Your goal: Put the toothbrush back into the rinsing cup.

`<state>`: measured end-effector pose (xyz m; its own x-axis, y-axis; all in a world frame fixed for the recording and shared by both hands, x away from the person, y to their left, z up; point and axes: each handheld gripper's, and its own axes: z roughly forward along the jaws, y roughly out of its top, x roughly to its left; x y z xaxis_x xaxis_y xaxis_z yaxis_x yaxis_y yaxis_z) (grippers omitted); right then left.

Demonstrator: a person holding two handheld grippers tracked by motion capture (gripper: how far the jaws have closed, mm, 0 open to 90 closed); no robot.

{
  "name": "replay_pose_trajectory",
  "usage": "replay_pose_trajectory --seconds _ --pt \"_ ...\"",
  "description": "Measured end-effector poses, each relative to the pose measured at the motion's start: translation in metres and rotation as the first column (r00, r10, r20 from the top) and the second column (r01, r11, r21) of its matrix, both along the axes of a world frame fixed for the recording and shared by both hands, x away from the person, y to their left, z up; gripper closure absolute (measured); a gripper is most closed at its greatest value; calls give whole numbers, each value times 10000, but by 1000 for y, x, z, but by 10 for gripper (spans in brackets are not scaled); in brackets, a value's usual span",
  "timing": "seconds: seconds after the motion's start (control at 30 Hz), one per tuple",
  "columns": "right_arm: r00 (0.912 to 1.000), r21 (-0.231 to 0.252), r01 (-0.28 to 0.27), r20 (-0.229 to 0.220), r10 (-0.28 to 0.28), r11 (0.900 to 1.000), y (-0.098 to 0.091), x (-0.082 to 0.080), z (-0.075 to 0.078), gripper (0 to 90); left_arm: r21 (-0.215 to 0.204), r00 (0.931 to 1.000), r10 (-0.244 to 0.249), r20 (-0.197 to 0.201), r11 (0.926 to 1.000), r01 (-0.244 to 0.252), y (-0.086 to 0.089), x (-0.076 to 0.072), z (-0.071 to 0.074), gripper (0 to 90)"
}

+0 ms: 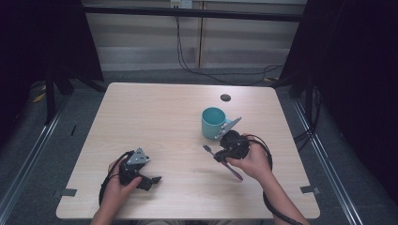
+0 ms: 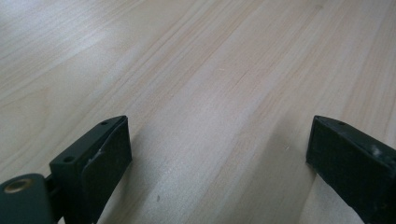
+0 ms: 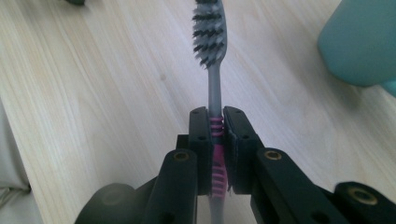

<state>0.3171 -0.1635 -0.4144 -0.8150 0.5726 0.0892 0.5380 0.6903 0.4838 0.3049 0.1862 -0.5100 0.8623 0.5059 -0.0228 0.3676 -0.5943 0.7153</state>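
The right gripper (image 3: 215,122) clamps a grey-and-pink plastic toothbrush (image 3: 210,42) near the teal ceramic mug (image 1: 213,122). The left gripper (image 2: 219,154) rests spread wide, holding nothing, on the pale wooden table (image 1: 159,117).

High view: camera fixed above person's side of surface (image 1: 155,112), looking forward and down, far enough to take in whole top; teal cup (image 1: 214,122) right of centre.

Left gripper view: camera on left hand-held gripper (image 1: 151,180), very near wood, looking along own jaws, well apart from cup.

Right gripper view: camera on right hand-held gripper (image 3: 215,126), close, looking along toothbrush (image 3: 209,32); cup (image 3: 359,42) at upper right.

Shared: cup, toothbrush (image 1: 207,149), wood top between high view and right gripper view.
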Motion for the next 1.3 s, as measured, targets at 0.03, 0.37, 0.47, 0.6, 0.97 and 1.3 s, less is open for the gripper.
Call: replay_pose_trajectory --seconds 0.03,0.37,0.47,0.6,0.97,1.3 --pt "10000 65 -41 10 41 10000 -1 0 1 832 47 10000 -36 8 10000 36 0 0 0 64" --pt "9992 718 315 240 -333 9969 -12 -1 13 832 42 10000 -28 4 10000 28 0 0 0 64" --pt "9981 921 456 364 -491 9947 -14 -2 15 832 41 10000 -29 8 10000 29 0 0 0 64" --pt "9958 1619 635 555 -734 9848 -21 -1 19 832 43 10000 -22 0 10000 22 0 0 0 64" --pt "9770 2980 1339 1202 -1764 9451 -38 -4 30 831 33 10000 -13 -2 10000 13 0 0 0 64" --pt "9575 3802 1595 1653 -2366 9111 -46 -5 37 831 32 10000 -7 -4 10000 7 0 0 0 64"
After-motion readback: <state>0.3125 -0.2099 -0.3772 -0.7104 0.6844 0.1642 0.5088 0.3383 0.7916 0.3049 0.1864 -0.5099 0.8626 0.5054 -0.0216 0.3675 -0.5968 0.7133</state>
